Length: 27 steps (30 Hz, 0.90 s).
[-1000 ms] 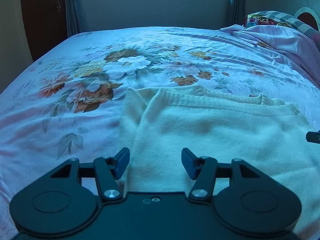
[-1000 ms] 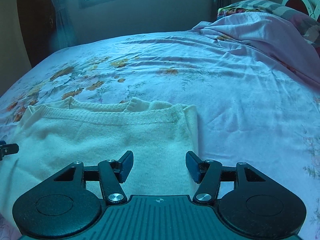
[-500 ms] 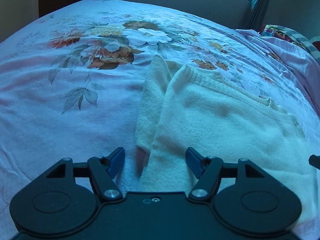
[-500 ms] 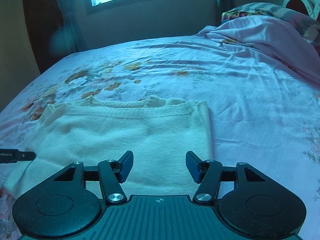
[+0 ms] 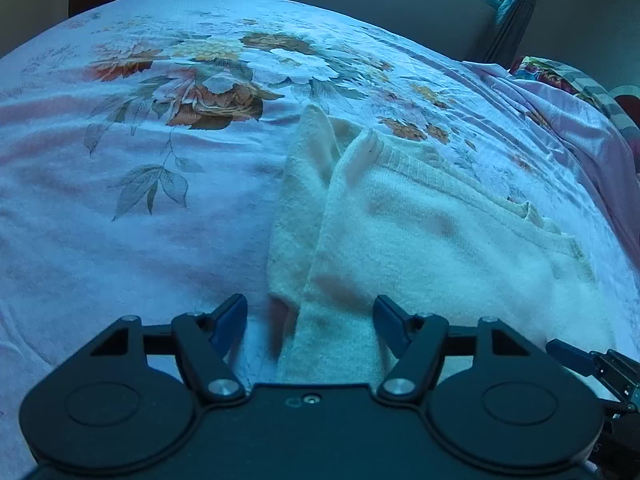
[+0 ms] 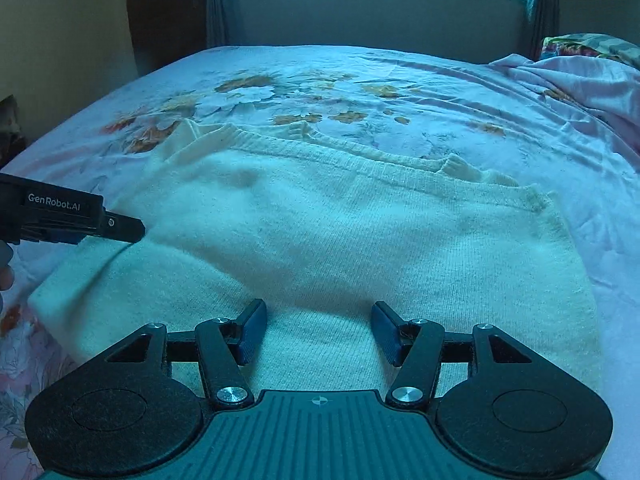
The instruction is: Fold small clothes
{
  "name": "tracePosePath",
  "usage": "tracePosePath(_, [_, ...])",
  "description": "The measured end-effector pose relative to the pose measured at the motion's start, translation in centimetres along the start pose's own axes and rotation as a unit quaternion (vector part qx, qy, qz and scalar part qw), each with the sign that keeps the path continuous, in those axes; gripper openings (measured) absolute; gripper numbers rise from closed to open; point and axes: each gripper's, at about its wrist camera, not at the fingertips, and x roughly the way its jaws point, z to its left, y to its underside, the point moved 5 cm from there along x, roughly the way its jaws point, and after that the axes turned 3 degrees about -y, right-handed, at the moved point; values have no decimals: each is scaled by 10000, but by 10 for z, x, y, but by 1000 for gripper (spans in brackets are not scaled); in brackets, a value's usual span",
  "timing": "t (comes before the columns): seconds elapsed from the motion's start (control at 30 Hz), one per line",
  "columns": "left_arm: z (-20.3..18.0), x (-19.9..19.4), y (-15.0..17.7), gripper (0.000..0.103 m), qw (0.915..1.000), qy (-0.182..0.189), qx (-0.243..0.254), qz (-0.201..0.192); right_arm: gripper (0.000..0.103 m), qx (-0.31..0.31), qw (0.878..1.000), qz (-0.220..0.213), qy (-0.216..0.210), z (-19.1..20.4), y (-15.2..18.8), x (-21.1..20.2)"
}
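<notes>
So the cream knit sweater [image 6: 360,240] is lying flat on the floral bedsheet [image 5: 120,240], toward the near side of the bed, already folded over on itself with the ribbed hem running along its far edge. On the left side there's a narrower folded strip [image 5: 296,208] of the same knit sticking out from under the top layer. The left gripper [image 5: 310,322] sits right at the near-left corner of the sweater, its jaws have just been opening and now stand well apart, and the corner of the knit lies between the blue pads without either pad pressing on it, so it's not holding anything. The right gripper [image 6: 318,330] hovers over the near edge of the sweater around the middle, jaws apart about as wide, nothing pinched, just knit underneath. From the right wrist view the left gripper pokes in from the left edge, tip touching or just above the sweater, can't tell which. A rumpled pink blanket [image 6: 580,80] is piled at the far right.
</notes>
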Motion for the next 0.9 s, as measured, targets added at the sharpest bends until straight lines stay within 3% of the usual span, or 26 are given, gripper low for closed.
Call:
tracePosePath(0.13, [6, 1, -3, 66, 9998, 50, -194, -20, 58, 301, 9988, -365, -149, 1, -5, -14])
tracePosePath(0.23, [5, 2, -2, 67, 10000, -22, -34, -71, 58, 263, 9994, -100, -202, 7, 3, -2])
tracePosePath(0.43, [2, 7, -1, 74, 10000, 56, -16, -27, 58, 313, 9992, -162, -198, 6, 6, -1])
tracePosePath(0.47, [1, 7, -1, 73, 10000, 63, -38, -46, 59, 324, 9991, -167, -202, 6, 7, -1])
tracePosePath(0.63, [-4, 8, -4, 50, 9996, 253, -77, -129, 61, 279, 9993, -162, -171, 8, 7, 1])
tracePosePath(0.9, [0, 18, -14, 52, 9992, 348, -183, -65, 62, 263, 9994, -152, -193, 7, 7, 2])
